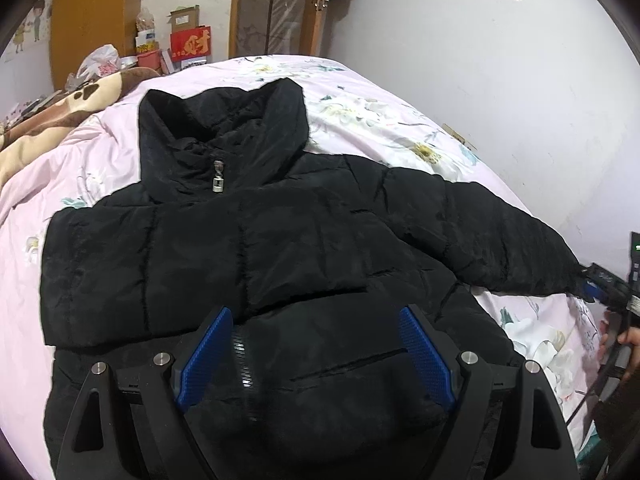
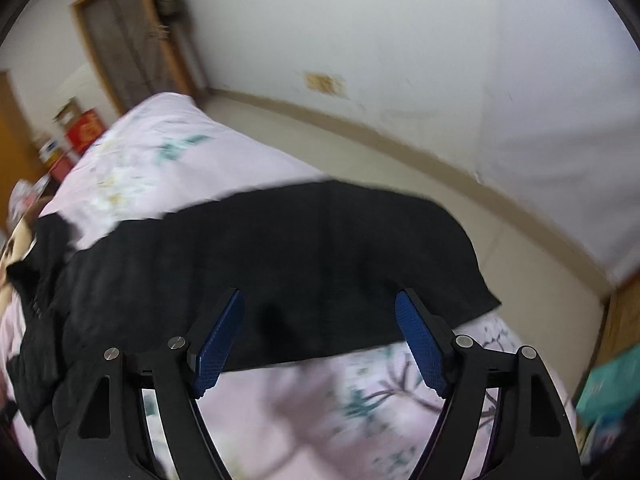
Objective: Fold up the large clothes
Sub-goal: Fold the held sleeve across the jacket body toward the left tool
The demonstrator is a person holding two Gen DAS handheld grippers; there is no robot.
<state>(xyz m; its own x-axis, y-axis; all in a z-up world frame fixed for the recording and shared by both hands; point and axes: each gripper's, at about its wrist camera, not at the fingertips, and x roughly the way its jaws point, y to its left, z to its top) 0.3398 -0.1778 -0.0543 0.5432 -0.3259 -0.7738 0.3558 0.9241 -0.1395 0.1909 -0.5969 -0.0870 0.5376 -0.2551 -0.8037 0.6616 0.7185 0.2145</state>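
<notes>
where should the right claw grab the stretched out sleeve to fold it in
Probably at the cuff end of the sleeve, coming from the bed's outer edge. It lies flat and straight on the floral sheet, cuff free near the open right claw.

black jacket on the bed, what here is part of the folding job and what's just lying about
Part of the job: black puffer jacket, its outstretched sleeve, floral bedsheet.

Lying about: brown blanket, red box, cardboard box, plastic bag.
</notes>
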